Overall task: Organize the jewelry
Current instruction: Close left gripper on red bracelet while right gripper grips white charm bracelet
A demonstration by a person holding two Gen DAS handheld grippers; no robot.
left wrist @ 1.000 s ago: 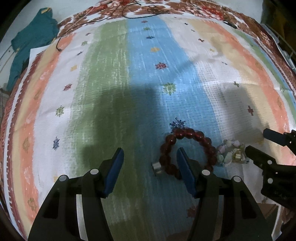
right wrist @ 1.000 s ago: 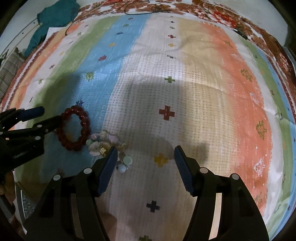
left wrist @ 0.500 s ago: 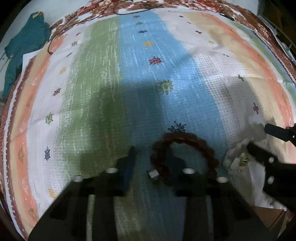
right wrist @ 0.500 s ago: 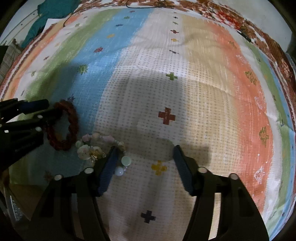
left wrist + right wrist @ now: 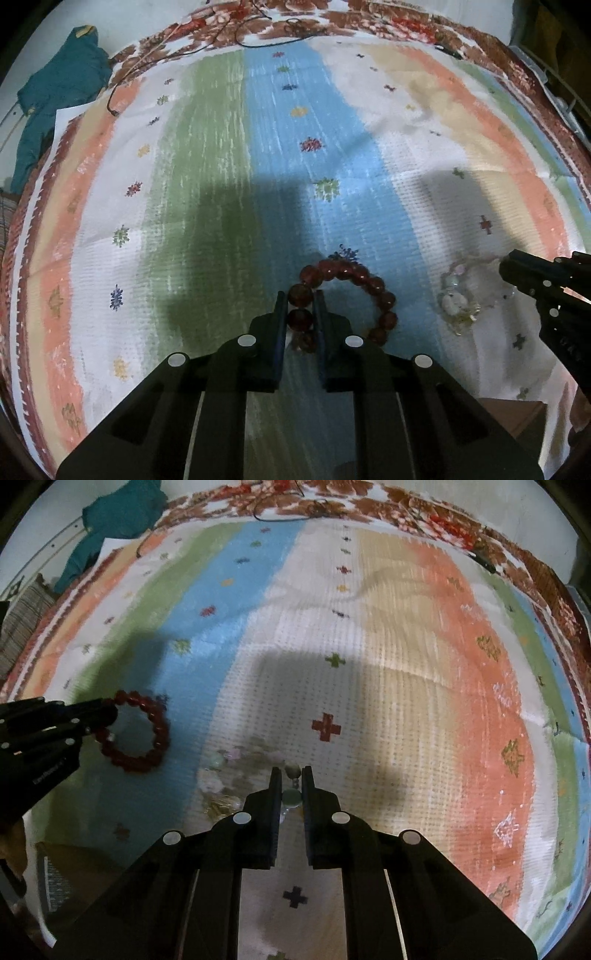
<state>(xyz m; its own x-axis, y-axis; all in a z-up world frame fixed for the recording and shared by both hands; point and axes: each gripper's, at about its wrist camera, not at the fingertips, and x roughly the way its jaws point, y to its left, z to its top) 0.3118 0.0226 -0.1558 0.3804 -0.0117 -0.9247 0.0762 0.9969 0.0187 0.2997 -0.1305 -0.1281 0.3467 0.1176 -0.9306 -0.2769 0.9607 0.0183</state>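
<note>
Left gripper [image 5: 300, 306] clamped on red bracelet [image 5: 369, 284], beads pinched between its pads, rest of the loop lying on blue stripe of cloth [image 5: 221, 184]. Right gripper [image 5: 291, 775], jaws just closed, nipping pale beads [image 5: 291, 797] of pastel bracelet [image 5: 221, 775], which trails left on white stripe, just beside the red one. Teal garment [image 5: 55, 96] bunched at far left corner.

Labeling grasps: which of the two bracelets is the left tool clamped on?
The dark red bead bracelet on the blue stripe; the left tool pinches its beads. The pale pastel bracelet, beside it on white, is in the right tool.
</note>
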